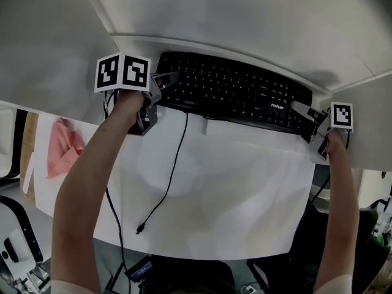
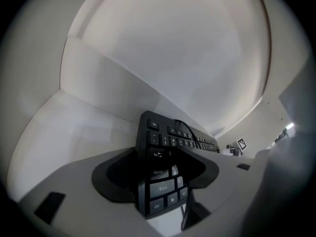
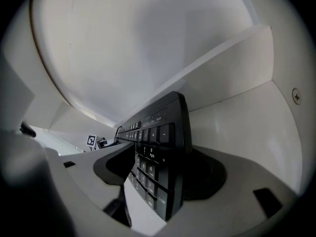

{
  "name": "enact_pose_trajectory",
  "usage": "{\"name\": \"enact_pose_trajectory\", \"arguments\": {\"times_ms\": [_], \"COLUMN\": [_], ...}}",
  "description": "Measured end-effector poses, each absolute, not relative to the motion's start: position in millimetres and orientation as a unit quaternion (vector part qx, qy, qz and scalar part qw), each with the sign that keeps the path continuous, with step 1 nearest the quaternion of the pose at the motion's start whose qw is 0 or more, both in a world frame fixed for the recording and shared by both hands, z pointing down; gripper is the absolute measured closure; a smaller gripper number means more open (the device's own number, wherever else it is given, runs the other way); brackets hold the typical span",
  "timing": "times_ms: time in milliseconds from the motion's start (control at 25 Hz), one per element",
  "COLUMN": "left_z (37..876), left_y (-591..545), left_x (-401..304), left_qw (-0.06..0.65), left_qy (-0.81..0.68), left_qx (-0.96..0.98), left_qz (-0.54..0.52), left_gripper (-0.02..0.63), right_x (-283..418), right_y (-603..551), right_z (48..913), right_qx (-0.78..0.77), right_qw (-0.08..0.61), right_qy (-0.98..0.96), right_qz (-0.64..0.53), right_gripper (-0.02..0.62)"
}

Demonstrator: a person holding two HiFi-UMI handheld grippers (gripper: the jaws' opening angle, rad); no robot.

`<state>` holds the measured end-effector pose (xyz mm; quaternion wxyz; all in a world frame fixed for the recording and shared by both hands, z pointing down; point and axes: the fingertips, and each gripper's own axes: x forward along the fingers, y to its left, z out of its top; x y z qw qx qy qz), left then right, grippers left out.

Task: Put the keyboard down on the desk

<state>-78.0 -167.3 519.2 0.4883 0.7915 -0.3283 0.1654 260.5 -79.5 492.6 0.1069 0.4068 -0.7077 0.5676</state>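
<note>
Head view: the keyboard point(image 1: 236, 90) lies flat on the desk point(image 1: 233, 182), long axis roughly 9 to 3 o'clock. The left gripper point(image 1: 158, 97) straddles its 9 o'clock end and the right gripper point(image 1: 309, 126) its 3 o'clock end — both with jaws spread, apparently not pinching.

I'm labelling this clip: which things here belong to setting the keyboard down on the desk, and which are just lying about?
Part of the job:
keyboard
its loose cable
desk
left gripper
right gripper

Just lying about:
pink cloth, off to the left
small blue object below the desk's near edge
</note>
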Motion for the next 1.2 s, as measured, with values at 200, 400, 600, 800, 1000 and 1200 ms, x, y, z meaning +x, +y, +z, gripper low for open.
{"name": "enact_pose_trajectory", "arguments": {"times_ms": [200, 400, 600, 800, 1000, 1200], "left_z": [515, 515, 513, 510, 507, 508], "left_y": [-168, -169, -169, -168, -167, -168], "left_x": [-80, -80, -81, -82, -82, -82], "left_qw": [0.482, 0.476, 0.477, 0.466, 0.458, 0.445], "left_qy": [-0.337, -0.352, -0.362, -0.373, -0.381, -0.387], "left_qx": [0.793, 0.791, 0.786, 0.787, 0.788, 0.790], "left_qz": [0.158, 0.154, 0.152, 0.154, 0.156, 0.170], "left_gripper": [0.342, 0.342, 0.342, 0.341, 0.341, 0.336], "right_x": [264, 269, 282, 288, 292, 290], "right_y": [-78, -77, -76, -75, -67, -66], "right_z": [484, 481, 483, 483, 477, 483], "right_qx": [0.419, 0.407, 0.443, 0.479, 0.494, 0.503], "right_qw": [0.138, 0.141, 0.201, 0.237, 0.253, 0.279], "right_qy": [-0.712, -0.727, -0.718, -0.707, -0.710, -0.709], "right_qz": [0.547, 0.535, 0.498, 0.463, 0.432, 0.407], "right_gripper": [0.281, 0.273, 0.280, 0.283, 0.258, 0.258]}}
